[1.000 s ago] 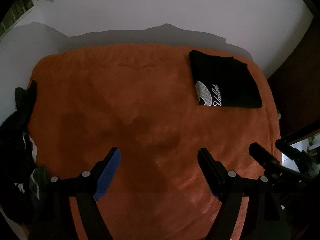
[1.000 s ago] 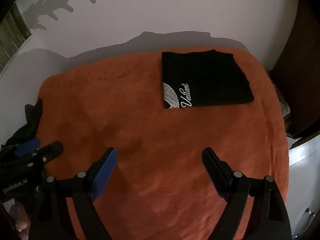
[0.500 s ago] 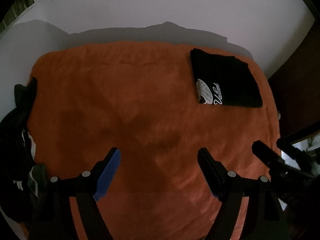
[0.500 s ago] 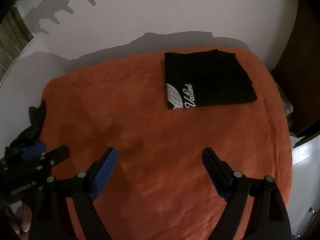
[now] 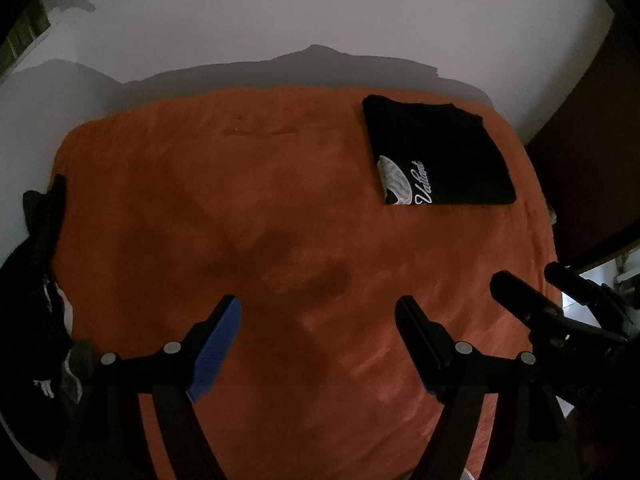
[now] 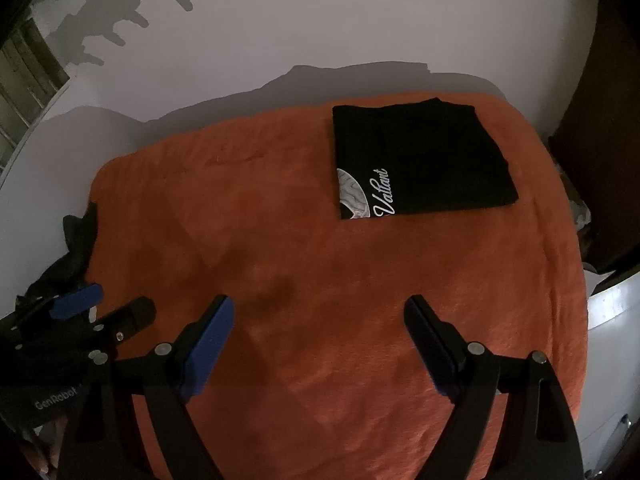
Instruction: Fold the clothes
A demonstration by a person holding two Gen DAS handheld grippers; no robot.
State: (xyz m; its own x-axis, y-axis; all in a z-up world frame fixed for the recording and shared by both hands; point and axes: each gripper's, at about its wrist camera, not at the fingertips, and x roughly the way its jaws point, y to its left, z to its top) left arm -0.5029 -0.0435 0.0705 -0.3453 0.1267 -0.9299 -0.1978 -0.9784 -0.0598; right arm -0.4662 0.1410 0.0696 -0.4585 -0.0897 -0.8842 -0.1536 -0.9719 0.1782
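Observation:
A folded black T-shirt with a white script logo lies flat at the far right of the orange blanket. A heap of dark unfolded clothes sits off the blanket's left edge. My left gripper hovers open over the near middle of the blanket, holding nothing. My right gripper is open too and empty, well short of the folded shirt. Each gripper shows in the other's view: the right one at the right edge, the left one at the left edge.
A white wall runs behind the bed. Dark wooden furniture stands at the right. A window is at the far left. The blanket's middle is bare orange cloth.
Both views have shifted slightly, with the folded shirt sliding a little right and down in the right wrist view. Both grippers stayed open and empty.

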